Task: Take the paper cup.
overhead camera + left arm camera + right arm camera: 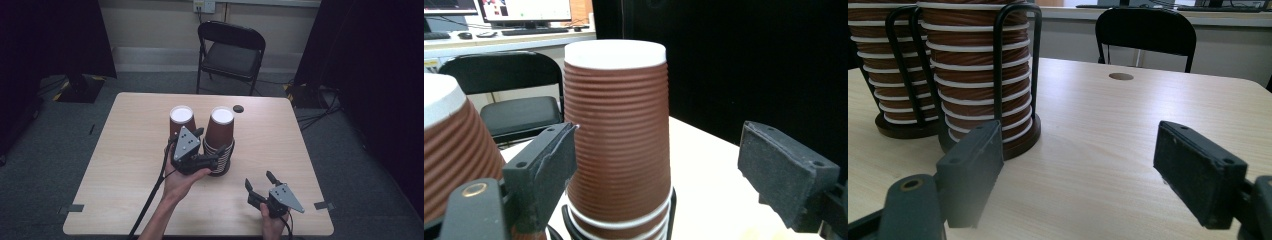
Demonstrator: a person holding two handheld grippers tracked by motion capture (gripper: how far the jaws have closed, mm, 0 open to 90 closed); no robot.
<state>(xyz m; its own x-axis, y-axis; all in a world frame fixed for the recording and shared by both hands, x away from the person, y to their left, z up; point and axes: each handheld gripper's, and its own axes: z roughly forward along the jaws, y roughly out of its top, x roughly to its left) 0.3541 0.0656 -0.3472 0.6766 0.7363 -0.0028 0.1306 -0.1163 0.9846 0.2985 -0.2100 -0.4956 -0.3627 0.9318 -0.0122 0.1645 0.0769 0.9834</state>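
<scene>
Okay, table [125, 165] first: two brown cup stacks in black wire holders mid-table. Right stack [220, 137] is just ahead of the left gripper [659, 165], jaws apart, nothing gripped; holder base is cut off there. Left stack [180, 122] is half hidden behind it. Right gripper [261, 182] wide, empty.

Overhead forward-down view; gripper views near cup stacks [220, 135]
</scene>
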